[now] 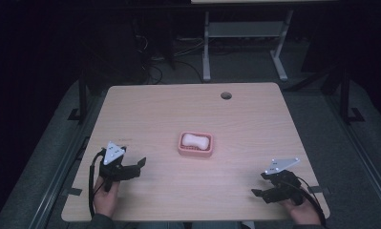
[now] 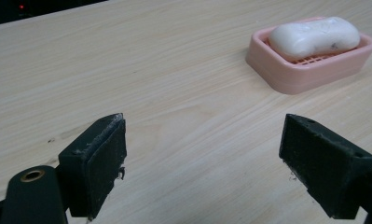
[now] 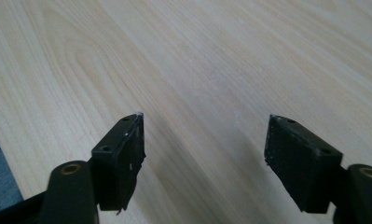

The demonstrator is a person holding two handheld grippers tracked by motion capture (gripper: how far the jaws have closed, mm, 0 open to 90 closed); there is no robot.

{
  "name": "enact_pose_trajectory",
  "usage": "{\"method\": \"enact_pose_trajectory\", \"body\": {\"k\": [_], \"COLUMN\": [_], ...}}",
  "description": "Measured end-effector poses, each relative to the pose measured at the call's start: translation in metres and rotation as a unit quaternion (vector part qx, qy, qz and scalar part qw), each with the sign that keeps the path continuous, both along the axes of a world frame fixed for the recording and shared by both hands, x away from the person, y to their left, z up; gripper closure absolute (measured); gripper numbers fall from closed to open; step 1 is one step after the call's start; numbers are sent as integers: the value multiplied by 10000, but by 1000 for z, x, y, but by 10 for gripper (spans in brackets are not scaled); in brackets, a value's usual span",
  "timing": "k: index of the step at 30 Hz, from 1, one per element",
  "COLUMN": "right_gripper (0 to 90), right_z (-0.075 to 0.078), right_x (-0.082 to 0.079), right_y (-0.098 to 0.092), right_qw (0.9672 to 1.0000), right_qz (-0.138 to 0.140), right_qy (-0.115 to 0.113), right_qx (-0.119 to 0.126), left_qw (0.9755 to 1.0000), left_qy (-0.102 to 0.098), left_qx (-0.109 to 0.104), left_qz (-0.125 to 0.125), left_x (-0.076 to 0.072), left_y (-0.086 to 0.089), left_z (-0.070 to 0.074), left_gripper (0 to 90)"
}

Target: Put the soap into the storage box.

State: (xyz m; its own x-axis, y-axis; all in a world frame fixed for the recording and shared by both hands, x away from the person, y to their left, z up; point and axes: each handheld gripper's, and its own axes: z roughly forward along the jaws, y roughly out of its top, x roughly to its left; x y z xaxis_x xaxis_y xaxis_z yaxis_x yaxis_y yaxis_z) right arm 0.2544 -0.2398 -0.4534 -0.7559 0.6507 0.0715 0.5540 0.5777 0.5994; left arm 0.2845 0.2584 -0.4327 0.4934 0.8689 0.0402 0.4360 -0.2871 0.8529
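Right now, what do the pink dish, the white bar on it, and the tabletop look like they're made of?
The pink dish looks like molded plastic: smooth matte walls, slotted grid on top. The white bar is likely soap: waxy, rounded, slightly scuffed. The tabletop shows pale wood grain, possibly laminate rather than solid wood; the flat, even sheen leaves it open.

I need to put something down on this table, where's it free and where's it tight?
Most of the table is bare: the far half between the soap dish and the cable hole, and the near strip between the left gripper and right gripper. Only the middle is taken, by the dish holding soap.
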Motion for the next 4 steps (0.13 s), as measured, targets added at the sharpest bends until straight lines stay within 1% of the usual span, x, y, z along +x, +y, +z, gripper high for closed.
{"method": "enact_pose_trajectory", "body": {"k": [2, 4], "right_gripper": [253, 242], "right_z": [2, 5], "right_x": [0, 1], "right_y": [3, 5], "right_qw": [10000, 9998], "right_qz": [-12, -2], "right_qy": [-40, -131], "right_qx": [66, 125], "left_qw": [10000, 9999], "left_qy": [49, 96], "left_qx": [24, 37], "left_qz": [-23, -71], "left_x": [1, 2], "left_y": [-3, -5], "left_z": [-1, -2], "left_gripper": [143, 143]}}
